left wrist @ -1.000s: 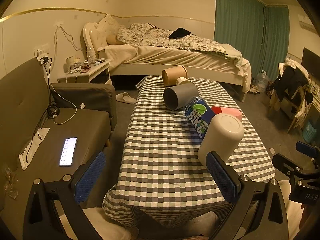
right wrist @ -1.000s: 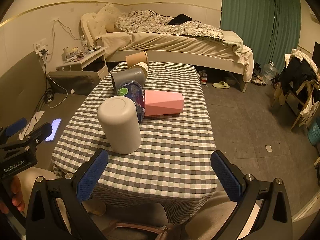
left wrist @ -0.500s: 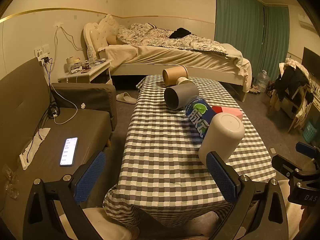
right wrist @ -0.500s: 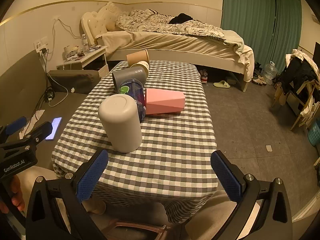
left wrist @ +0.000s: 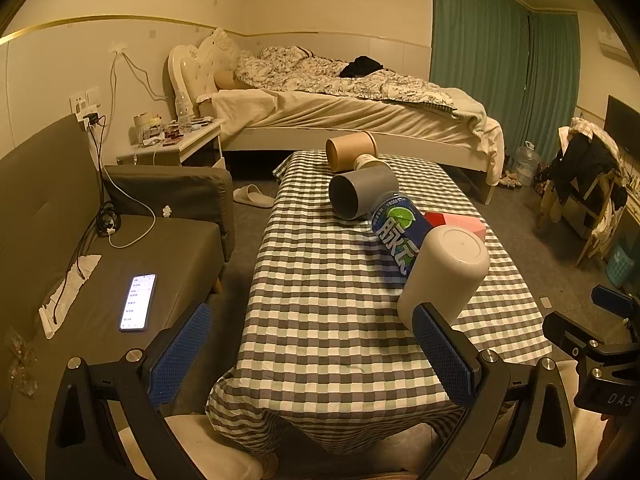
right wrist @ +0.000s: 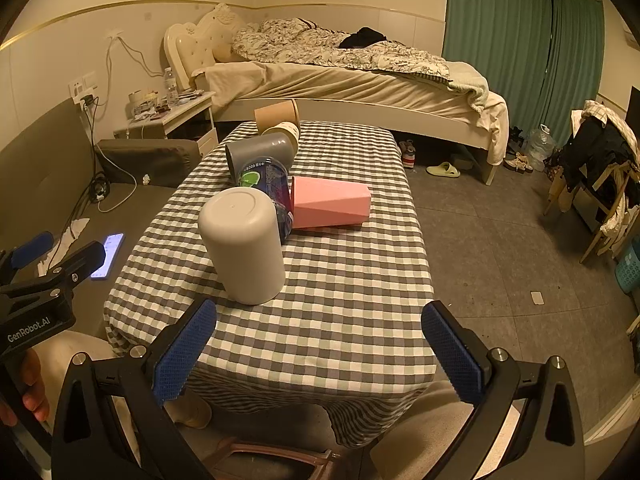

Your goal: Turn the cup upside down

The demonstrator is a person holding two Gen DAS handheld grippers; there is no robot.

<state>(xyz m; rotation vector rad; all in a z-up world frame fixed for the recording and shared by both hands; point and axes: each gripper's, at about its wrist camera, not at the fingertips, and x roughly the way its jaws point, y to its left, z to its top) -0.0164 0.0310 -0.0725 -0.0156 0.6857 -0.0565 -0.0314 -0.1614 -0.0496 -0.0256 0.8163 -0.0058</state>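
On the checked tablecloth [right wrist: 340, 280], just ahead of the right gripper [right wrist: 320, 350] and nearer its left finger, a white cup [right wrist: 244, 246] is seen standing mouth down, its closed base uppermost. Nothing of its inside can be seen. Beyond it a blue can [right wrist: 266, 184] lies on its side, touching the cup's far side as far as can be told, and a pink cup [right wrist: 330, 202] lies on its side just to the right of the can. Farther off, a grey cup [left wrist: 362, 196] lies with its open mouth turned toward the left gripper [left wrist: 312, 354]; its inside looks dark and bare. A brown cup [left wrist: 350, 152] and a small pale cup [left wrist: 366, 160] lie behind it.

Both pairs of jaws are spread wide and nothing is held between them. In the left wrist view the white cup [left wrist: 444, 276] is seen just beyond the right finger [left wrist: 440, 354], and whether they touch cannot be told. The right gripper's blue pads [right wrist: 184, 352] are kept apart from the cup.

The table is set in a bedroom: a bed [right wrist: 340, 76] is placed beyond it, green curtains [right wrist: 500, 24] at far right, a grey sofa [left wrist: 100, 280] with a lit phone [left wrist: 138, 302] to the left.
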